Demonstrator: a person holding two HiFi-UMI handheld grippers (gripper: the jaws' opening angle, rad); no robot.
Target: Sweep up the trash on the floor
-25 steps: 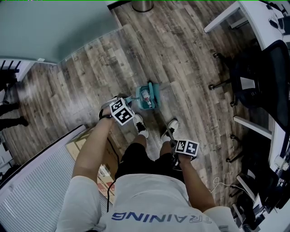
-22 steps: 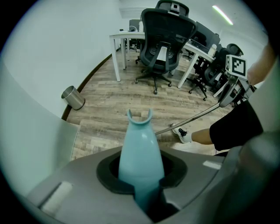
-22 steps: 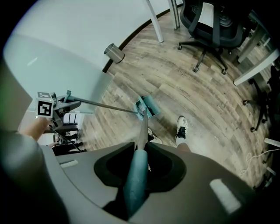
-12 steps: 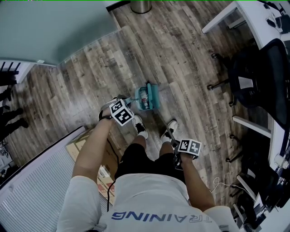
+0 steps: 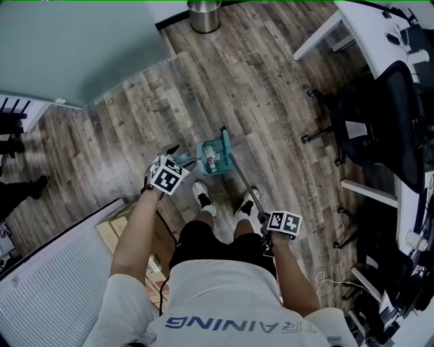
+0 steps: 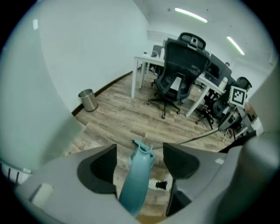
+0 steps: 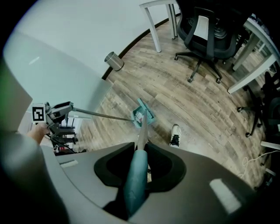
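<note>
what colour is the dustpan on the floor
The plastic dustpan is teal; the head view shows it best.

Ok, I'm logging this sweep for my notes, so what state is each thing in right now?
Left gripper: open, fingers have just been opening, teal handle loose between them.
Right gripper: shut on the teal-gripped pole.
Dustpan: on the floor, trash inside.
Metal bin: upright by the wall.
</note>
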